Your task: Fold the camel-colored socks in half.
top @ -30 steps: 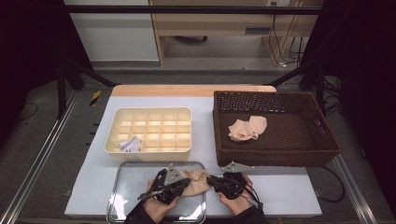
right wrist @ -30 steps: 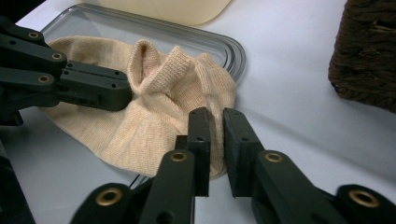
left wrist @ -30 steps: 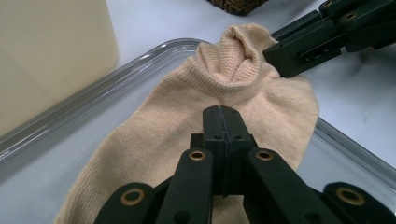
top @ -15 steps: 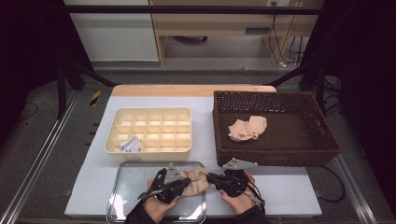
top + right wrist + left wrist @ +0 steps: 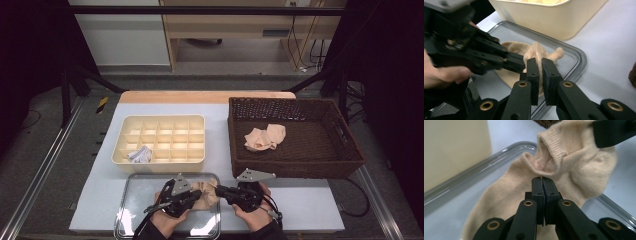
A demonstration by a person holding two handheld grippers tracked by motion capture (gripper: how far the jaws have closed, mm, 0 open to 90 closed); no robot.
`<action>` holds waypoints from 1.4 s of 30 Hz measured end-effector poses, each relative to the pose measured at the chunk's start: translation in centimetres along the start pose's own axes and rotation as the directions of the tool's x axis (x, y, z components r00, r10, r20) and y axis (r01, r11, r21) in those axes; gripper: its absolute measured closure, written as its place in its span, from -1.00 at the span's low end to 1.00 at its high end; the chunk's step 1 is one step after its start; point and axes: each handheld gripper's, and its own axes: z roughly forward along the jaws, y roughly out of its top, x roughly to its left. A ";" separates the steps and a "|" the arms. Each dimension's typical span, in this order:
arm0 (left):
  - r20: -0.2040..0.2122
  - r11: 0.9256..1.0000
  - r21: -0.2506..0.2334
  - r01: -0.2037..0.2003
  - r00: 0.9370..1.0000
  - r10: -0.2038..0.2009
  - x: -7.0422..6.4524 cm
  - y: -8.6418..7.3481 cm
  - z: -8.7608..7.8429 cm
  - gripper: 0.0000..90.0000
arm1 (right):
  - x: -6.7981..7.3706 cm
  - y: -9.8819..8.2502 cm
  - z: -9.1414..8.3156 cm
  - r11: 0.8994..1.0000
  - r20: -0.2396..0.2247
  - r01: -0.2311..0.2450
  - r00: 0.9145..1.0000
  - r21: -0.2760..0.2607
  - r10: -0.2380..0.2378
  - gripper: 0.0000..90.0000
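High view, sock [image 5: 206, 195]: beige, long axis running left to right between both grippers, over the right end of the metal tray [image 5: 131, 210]
Left gripper [image 5: 196, 194]: jaws closed on a pinched fold of the sock's middle
Right gripper [image 5: 220, 190]: jaws nearly closed, clamping a raised ridge of the sock
Edges: tray's right rim just under the sock; bare surface [image 5: 300, 202] to the right
Beyond: cream divided box [image 5: 160, 140] just behind the tray; wicker basket [image 5: 295, 135] at right, holding another beige sock [image 5: 265, 137]

Ribbed beige knit cloth sock [image 5: 564, 167] lies on a glossy metal tray [image 5: 135, 210] beside a woven wicker basket [image 5: 350, 160].
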 end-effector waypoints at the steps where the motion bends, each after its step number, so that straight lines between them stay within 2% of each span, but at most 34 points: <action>1: -0.002 1.000 -0.014 0.005 1.000 -0.005 0.3 -0.1 -0.9 0.95 | 0.0 0.0 0.0 1.000 0.002 0.000 1.000 0.000 0.000 0.89; 4: -0.027 0.999 -0.042 0.025 0.999 -0.027 1.4 -0.5 -2.9 0.95 | -0.2 0.1 0.1 1.000 0.012 0.002 1.000 0.006 -0.002 0.89; 7: -0.072 0.998 -0.045 0.049 0.996 -0.052 3.0 -1.7 -5.0 0.95 | -0.1 0.1 0.1 1.000 0.015 0.000 1.000 0.008 0.000 0.89; 8: -0.072 0.998 -0.045 0.049 0.996 -0.052 3.0 -1.7 -5.0 0.95 | -0.1 0.1 0.1 1.000 0.015 0.000 1.000 0.008 0.000 0.89; 9: -0.080 0.996 -0.034 0.082 0.993 -0.084 3.8 -2.6 -5.6 0.95 | -0.1 0.2 0.1 1.000 0.014 -0.002 1.000 0.006 0.002 0.89; 10: -0.077 0.995 -0.034 0.096 0.992 -0.098 4.0 -3.0 -5.8 0.95 | 0.0 0.2 0.2 1.000 0.016 -0.001 1.000 0.008 0.001 0.89; 13: -0.084 0.993 -0.033 0.109 0.990 -0.112 4.3 -3.5 -5.9 0.96 | 0.4 0.5 0.4 1.000 0.016 0.010 1.000 0.009 -0.010 0.89; 22: -0.094 0.995 -0.017 0.099 0.991 -0.100 4.2 -4.0 -5.2 0.98 | 2.1 1.4 1.3 0.999 -0.027 0.051 0.998 0.011 -0.050 0.89; 24: -0.101 0.995 -0.022 0.097 0.990 -0.099 4.2 -4.0 -5.2 0.98 | 3.1 1.9 2.3 0.997 -0.054 0.073 0.996 0.019 -0.072 0.89; 26: -0.104 0.996 -0.020 0.092 0.990 -0.094 4.2 -4.0 -5.2 0.98 | 3.4 2.0 2.6 0.997 -0.063 0.077 0.995 0.021 -0.075 0.89; 29: -0.105 0.996 -0.021 0.086 0.991 -0.088 4.2 -4.0 -5.1 0.98 | 4.7 2.4 4.5 0.994 -0.088 0.103 0.991 0.043 -0.099 0.89; 33: -0.115 0.997 -0.014 0.077 0.990 -0.078 4.2 -4.1 -5.0 0.98 | 5.5 2.2 5.9 0.990 -0.090 0.117 0.990 0.074 -0.111 0.88; 42: -0.129 0.998 -0.014 0.068 0.989 -0.069 4.3 -4.1 -5.2 0.98 | 5.7 1.2 8.3 0.985 -0.084 0.132 0.989 0.110 -0.123 0.83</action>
